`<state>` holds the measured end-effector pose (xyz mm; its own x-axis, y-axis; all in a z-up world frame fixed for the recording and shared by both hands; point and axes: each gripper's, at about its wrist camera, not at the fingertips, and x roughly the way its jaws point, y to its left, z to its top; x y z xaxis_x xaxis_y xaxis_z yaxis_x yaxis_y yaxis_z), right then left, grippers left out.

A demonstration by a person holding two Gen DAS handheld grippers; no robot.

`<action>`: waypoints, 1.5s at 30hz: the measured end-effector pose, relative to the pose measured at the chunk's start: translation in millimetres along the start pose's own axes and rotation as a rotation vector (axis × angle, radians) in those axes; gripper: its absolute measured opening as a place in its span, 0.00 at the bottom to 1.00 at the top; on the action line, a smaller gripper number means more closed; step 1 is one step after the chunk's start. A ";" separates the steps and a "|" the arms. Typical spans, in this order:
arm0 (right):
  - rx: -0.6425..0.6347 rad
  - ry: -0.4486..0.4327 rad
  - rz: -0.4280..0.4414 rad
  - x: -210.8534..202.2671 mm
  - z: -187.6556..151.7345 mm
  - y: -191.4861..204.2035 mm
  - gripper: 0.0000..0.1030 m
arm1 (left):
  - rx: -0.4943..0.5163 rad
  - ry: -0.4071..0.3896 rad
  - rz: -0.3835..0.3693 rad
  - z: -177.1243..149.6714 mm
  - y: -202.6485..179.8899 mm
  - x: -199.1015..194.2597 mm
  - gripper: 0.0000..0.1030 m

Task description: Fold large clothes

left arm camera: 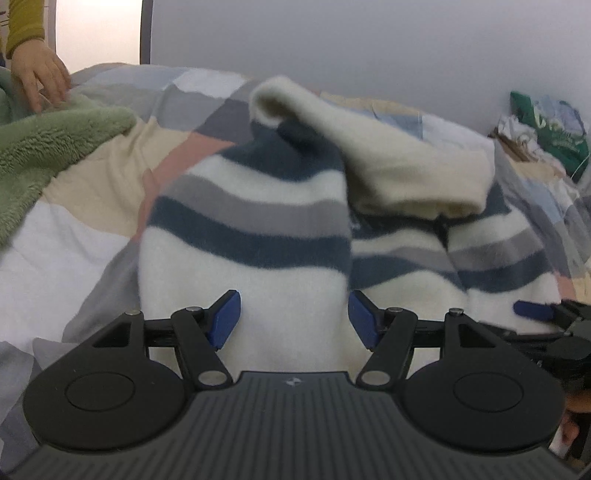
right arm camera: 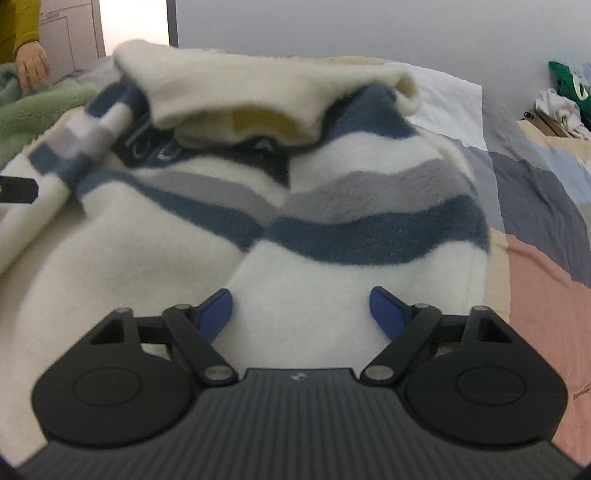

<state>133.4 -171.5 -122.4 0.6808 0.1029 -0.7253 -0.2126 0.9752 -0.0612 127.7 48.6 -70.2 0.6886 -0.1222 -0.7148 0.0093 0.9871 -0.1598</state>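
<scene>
**Soft fleece, bulky to gather**

Striped fleece garment [left arm camera: 243, 236] spread on patchwork quilt [left arm camera: 74, 192], just ahead of both jaw sets. Left gripper [left arm camera: 294, 317] and right gripper [right arm camera: 301, 314] spread apart, clamping nothing. Probably light, floppy, non-slippery; best pinched at hem edge between pads.

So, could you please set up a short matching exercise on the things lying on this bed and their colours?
Things:
1. fleece garment
2. fluffy blanket
3. sleeve
4. gripper pads

Colours:
A. mustard yellow
B. blue
C. cream with navy and grey stripes
D. sage green

Pairs: 1-C, 2-D, 3-A, 4-B
</scene>
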 end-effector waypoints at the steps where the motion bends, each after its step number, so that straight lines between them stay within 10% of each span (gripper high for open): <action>1: 0.003 0.002 0.003 -0.2 0.9 -0.4 0.53 | 0.003 0.009 0.004 -0.4 -0.4 2.6 0.68; 4: 0.029 0.011 0.007 -1.6 2.9 -4.5 0.18 | 0.013 0.038 0.010 -0.4 -1.7 9.0 0.68; 17: 0.199 -0.091 -0.007 -36.5 20.0 -39.0 0.03 | 0.060 0.097 0.040 -1.0 -7.6 21.3 0.69; 21: 0.247 -0.122 -0.131 -39.9 25.5 -68.0 0.03 | 0.051 0.096 0.044 -0.5 -8.1 21.4 0.69; 26: 0.436 -0.080 -0.065 -34.4 18.0 -105.4 0.02 | 0.049 0.095 0.051 -0.6 -9.3 20.9 0.69; 41: 0.208 0.009 -0.062 -45.5 1.6 -27.6 0.08 | 0.062 0.080 0.071 -3.4 -9.7 20.3 0.65; 45: 0.195 0.006 -0.024 -49.6 -3.0 -17.7 0.49 | 0.062 0.077 0.073 -3.4 -9.3 19.9 0.63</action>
<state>101.3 -194.4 -87.4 0.6797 0.0784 -0.7293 -0.0557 0.9969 0.0552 138.8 36.6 -85.3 0.6314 -0.0555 -0.7735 0.0078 0.9978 -0.0652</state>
